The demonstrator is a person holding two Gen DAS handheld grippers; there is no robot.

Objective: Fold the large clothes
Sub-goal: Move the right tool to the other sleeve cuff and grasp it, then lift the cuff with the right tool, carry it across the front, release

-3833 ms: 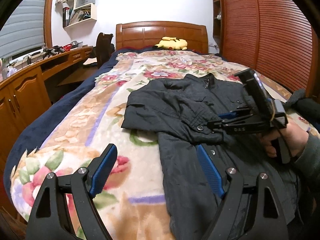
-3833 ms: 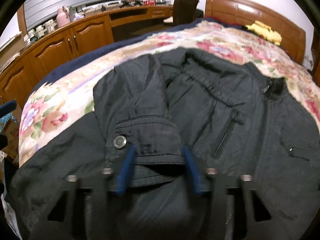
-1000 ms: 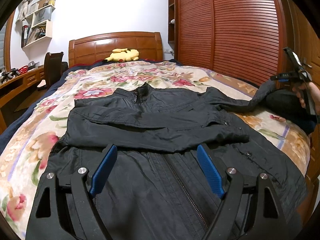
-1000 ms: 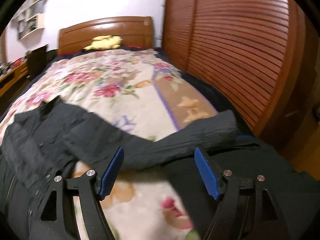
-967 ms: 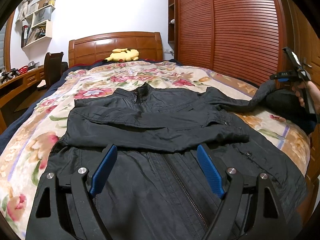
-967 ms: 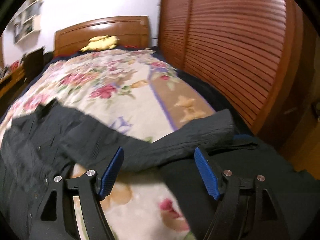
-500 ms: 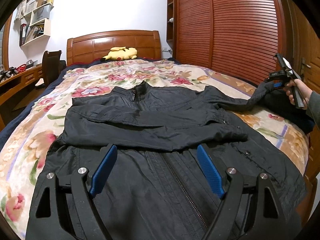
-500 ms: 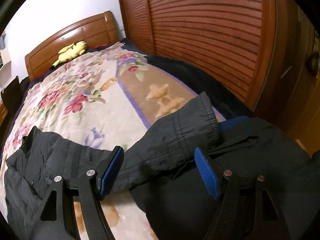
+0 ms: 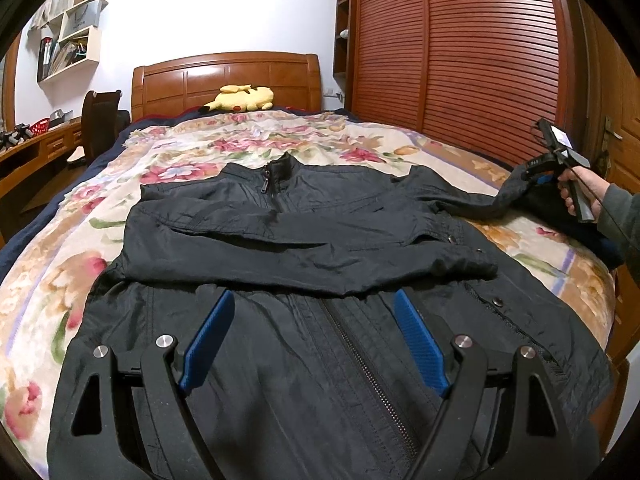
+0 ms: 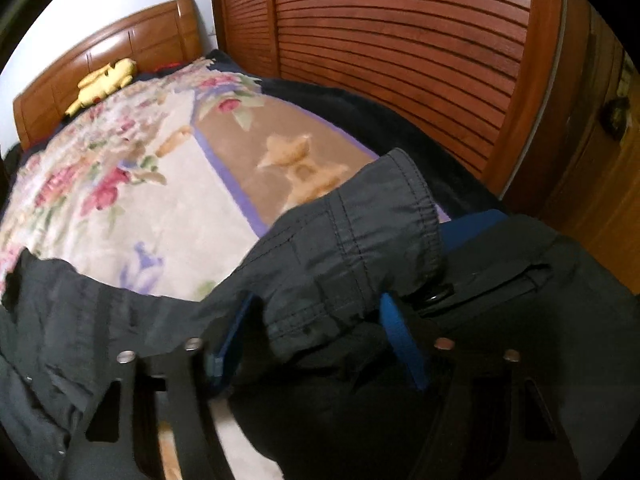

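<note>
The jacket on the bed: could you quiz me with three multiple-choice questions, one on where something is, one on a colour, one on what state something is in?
1. Where is the yellow plush toy?
A. against the headboard
B. on the jacket
C. on the floor

2. What colour are the pads inside the left gripper?
A. red
B. blue
C. white

3. How does the jacket's sleeve stand with the right gripper?
A. folded flat across the chest
B. cuff between the jaws, which have just been closing
C. hanging off the bed untouched

Answers: 1 A, the toy lies at the head of the bed below the wooden board. 2 B, both pads show blue. 3 B, the right wrist view shows the cuff between the two pads.
</note>
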